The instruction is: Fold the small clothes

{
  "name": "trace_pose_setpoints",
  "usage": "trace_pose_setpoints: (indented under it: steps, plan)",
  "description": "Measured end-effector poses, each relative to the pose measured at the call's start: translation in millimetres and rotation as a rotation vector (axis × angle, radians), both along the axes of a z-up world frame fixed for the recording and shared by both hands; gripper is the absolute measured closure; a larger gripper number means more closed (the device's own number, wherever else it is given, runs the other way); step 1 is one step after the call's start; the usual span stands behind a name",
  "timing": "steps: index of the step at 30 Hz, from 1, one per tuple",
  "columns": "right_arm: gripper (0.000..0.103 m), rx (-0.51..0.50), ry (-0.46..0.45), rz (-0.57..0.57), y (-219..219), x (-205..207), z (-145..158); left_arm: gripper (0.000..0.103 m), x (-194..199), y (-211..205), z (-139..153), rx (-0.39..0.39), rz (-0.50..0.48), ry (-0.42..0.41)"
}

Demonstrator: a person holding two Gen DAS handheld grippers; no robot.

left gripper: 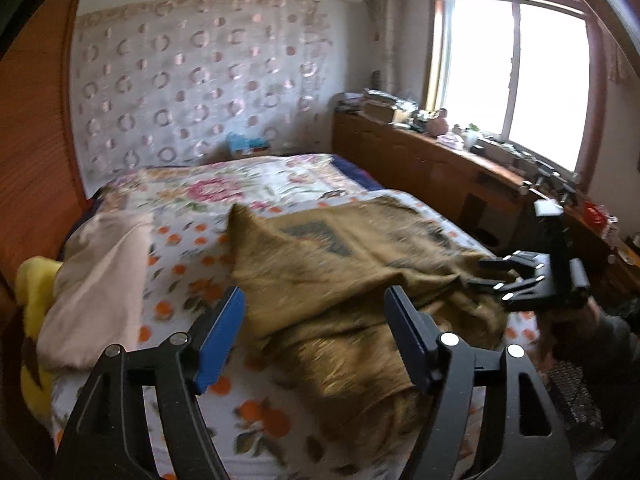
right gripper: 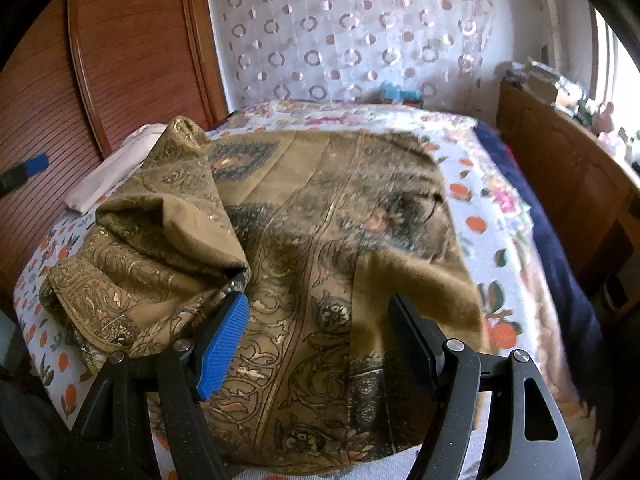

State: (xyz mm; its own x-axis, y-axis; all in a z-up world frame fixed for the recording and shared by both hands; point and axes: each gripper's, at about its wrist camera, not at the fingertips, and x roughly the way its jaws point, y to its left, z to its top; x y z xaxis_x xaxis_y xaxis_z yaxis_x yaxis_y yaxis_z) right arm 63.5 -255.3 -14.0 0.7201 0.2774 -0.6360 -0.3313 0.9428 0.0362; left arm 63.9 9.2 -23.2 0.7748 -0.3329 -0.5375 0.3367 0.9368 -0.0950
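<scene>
Cloth [right gripper: 340, 216], olive-brown with dark and gold scrollwork, lies spread over the near half of the bed [right gripper: 476, 196], on a white sheet printed with orange fruit. In the right wrist view its left edge is rucked up into a loose peaked heap, while the rest lies flatter, with long creases running away from the camera. The right gripper [right gripper: 320, 320] hangs just over the near part of the cloth, released: its fingers stand wide apart, the blue pad of one close beside the foot of the heap, the black one over a plain folded-over flap, and nothing is pinched between them. In the left wrist view the left gripper [left gripper: 316, 316] is also released, its fingers spread wide above the near edge of the same cloth [left gripper: 360, 272], with fabric showing below the gap but not pressed by either pad. This view is blurred, so whether the pads brush the cloth cannot be told. The right gripper [left gripper: 500, 280] shows there at the right, over the cloth's far side. A pale beige garment [left gripper: 96, 280] lies apart at the left of the bed, next to something yellow [left gripper: 34, 292].
</scene>
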Motion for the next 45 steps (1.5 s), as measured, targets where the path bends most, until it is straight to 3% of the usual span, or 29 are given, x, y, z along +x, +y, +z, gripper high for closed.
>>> trace_pose_setpoints:
  steps: [5,11,14,18,24,29,39,45]
  plan:
    - [0.029,0.014,-0.049,0.020,7.7,-6.9,14.3,0.030,-0.1,15.2,-11.1,-0.014,0.036,0.018]
    - [0.030,0.012,-0.009,0.109,33.2,3.3,10.6,0.030,-0.2,22.6,-14.8,-0.021,0.060,0.020]
    - [0.042,-0.025,0.026,0.131,44.0,17.0,-0.3,0.030,0.3,23.6,-15.6,-0.020,0.059,0.020]
    - [0.066,-0.041,0.072,0.158,53.1,31.0,-9.1,0.030,0.5,25.1,-17.7,-0.012,0.060,0.024]
    - [0.093,-0.084,0.051,0.209,61.3,27.3,-4.7,0.030,1.7,26.7,-23.6,-0.012,0.065,0.036]
    - [0.096,-0.063,-0.030,0.215,57.4,13.4,10.4,0.030,1.7,26.6,-23.9,-0.012,0.064,0.033]
    - [0.096,-0.016,-0.242,0.177,37.1,-23.8,74.9,0.030,1.2,22.0,-24.3,-0.014,0.060,0.032]
    - [0.096,-0.053,-0.147,0.042,-13.2,-13.8,51.4,0.030,-1.2,15.7,-24.3,-0.012,0.044,0.030]
